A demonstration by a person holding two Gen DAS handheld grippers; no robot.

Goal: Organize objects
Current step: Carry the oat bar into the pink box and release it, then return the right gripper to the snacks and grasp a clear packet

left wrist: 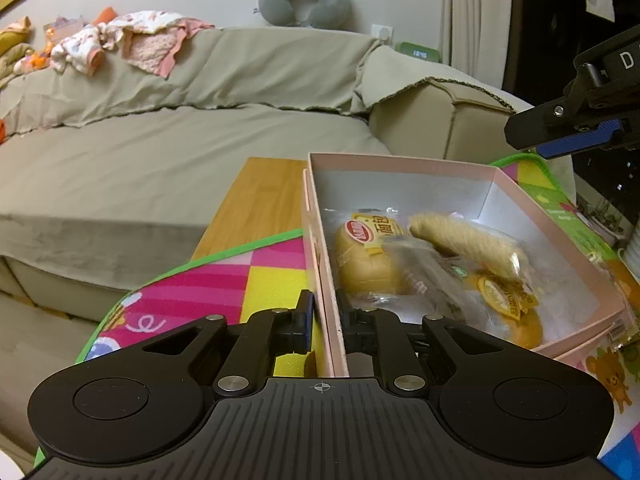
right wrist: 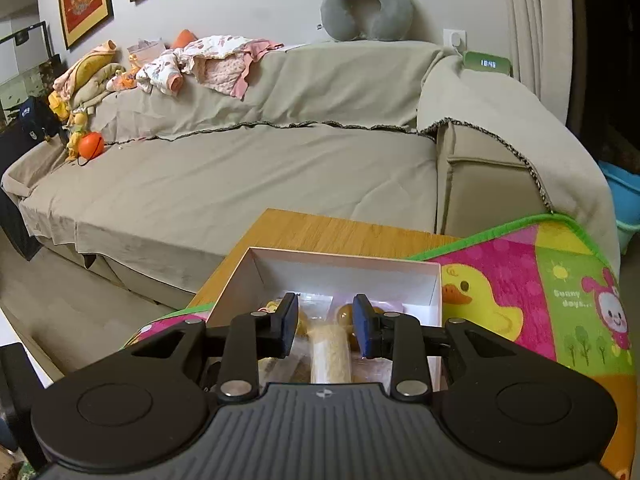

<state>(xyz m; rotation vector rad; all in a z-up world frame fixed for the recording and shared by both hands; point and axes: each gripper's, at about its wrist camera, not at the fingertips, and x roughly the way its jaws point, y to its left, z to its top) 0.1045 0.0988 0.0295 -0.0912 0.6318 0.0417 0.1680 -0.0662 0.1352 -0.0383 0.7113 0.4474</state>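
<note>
Beige throws cover a long sofa (right wrist: 248,168) that fills the background, with a grey neck pillow (right wrist: 366,10) perched on its back and a heap of baby clothes (right wrist: 208,62) beside it. In front of the sofa stands a wooden table (right wrist: 340,230), partly draped with a bright children's play mat (right wrist: 532,292) printed with a yellow duck.

On the table, partly over the mat, rests an open pink box (left wrist: 404,165), white inside. It already holds wrapped snacks: a round packaged bun (left wrist: 362,258), a pale rolled wafer stick (left wrist: 466,242) in clear film lying across the others, and a smaller yellow-labelled pastry (left wrist: 506,300).

The left gripper (left wrist: 325,312) straddles the box's near side wall, one finger outside and one inside, clamped tight on the wall. This looks like a steadying hold, so the light box does not slide while things go in.

The right gripper (right wrist: 326,326) hangs above the box, pointing down into it. Its blue-padded fingers (right wrist: 366,330) stand a little apart with nothing pinched between them; the wafer stick lies below in the box, seemingly clear of the pads. Judging by this, the stick has been dropped off and the hand is free for the next item.
</note>
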